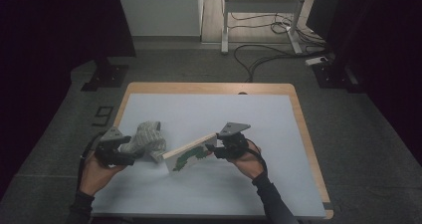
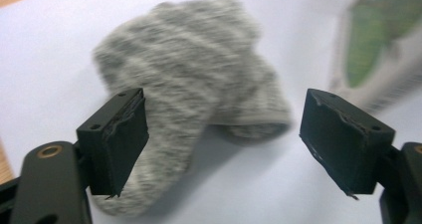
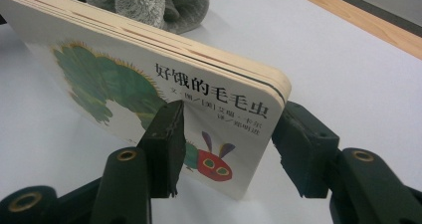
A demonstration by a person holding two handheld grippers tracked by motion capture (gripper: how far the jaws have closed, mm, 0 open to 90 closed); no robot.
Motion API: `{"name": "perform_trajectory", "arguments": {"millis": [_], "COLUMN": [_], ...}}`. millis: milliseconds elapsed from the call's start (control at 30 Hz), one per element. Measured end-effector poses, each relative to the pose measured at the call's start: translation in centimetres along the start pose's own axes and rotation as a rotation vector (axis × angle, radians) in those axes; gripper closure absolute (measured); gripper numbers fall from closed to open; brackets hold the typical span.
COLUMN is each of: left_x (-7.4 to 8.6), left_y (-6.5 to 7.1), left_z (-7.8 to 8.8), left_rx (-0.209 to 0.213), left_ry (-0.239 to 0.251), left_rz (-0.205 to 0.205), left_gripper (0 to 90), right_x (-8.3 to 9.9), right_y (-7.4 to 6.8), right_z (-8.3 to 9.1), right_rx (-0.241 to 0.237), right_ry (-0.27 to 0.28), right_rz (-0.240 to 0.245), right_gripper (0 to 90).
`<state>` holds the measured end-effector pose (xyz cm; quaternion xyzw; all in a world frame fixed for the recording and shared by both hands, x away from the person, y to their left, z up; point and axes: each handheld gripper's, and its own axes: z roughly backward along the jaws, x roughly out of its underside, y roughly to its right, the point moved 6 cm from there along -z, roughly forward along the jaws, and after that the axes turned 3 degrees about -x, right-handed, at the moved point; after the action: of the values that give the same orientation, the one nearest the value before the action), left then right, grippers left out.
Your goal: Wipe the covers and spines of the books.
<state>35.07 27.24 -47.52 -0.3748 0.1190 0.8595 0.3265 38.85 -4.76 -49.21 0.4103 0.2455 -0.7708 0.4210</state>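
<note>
Your right gripper (image 3: 226, 149) clamps the board book (image 3: 149, 79) by one corner, tilted, at the centre of the high view. Your left gripper (image 2: 221, 144) stands open, nothing between the pads; the grey sock (image 2: 194, 84) lies just beyond, left of centre. Bare grey mat (image 1: 259, 119) stretches toward the table's wooden edge (image 1: 303, 129).

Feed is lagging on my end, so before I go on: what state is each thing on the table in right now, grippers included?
Grey sock: crumpled, lying loose on the white table cover, not held.
Board book: closed, tilted on its lower edge, clamped at one end.
Left gripper: open, jaws wide apart either side of the sock, not pressing it.
Right gripper: shut on the board book, one jaw on the cover, one behind.
</note>
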Motion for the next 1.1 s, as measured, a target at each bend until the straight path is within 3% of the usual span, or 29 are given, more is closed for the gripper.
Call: {"name": "perform_trajectory", "arguments": {"millis": [133, 333, 667, 767, 833, 967, 1100], "left_x": [-0.2, 0.0, 0.1, -0.1, -0.5, -0.8, -1.1], "left_y": [2.0, 4.4, 6.9, 7.7, 8.4, 8.9, 9.0], "left_z": [0.4, 0.3, -0.2, -0.6, -0.9, -2.0, -2.5], "left_rx": [0.030, 0.099, 0.165, 0.161, 0.186, 0.131, 0.120], "left_ry": [0.009, 0.008, 0.003, -0.007, 0.013, -0.016, -0.014], "left_rz": [-0.048, -0.076, -0.105, -0.130, -0.130, -0.156, -0.139], "left_gripper": [21.7, 24.5, 33.8, 36.9, 40.3, 46.1, 58.3], "right_x": [0.0, 0.0, 0.0, 0.0, 0.0, 0.0, 0.1], "right_y": [0.0, 0.0, 0.0, 0.0, 0.0, 0.0, 0.1], "right_z": [0.0, -0.1, -0.1, -0.1, -0.1, 0.0, 0.1], "right_rx": [0.000, 0.001, 0.000, -0.002, -0.002, -0.006, -0.011], "right_ry": [0.001, 0.001, 0.001, 0.001, 0.001, 0.000, 0.001], "right_rz": [0.000, -0.002, -0.003, -0.004, -0.006, -0.008, -0.010], "right_gripper": [45.4, 45.3, 45.2, 45.3, 45.3, 45.8, 46.9]}}
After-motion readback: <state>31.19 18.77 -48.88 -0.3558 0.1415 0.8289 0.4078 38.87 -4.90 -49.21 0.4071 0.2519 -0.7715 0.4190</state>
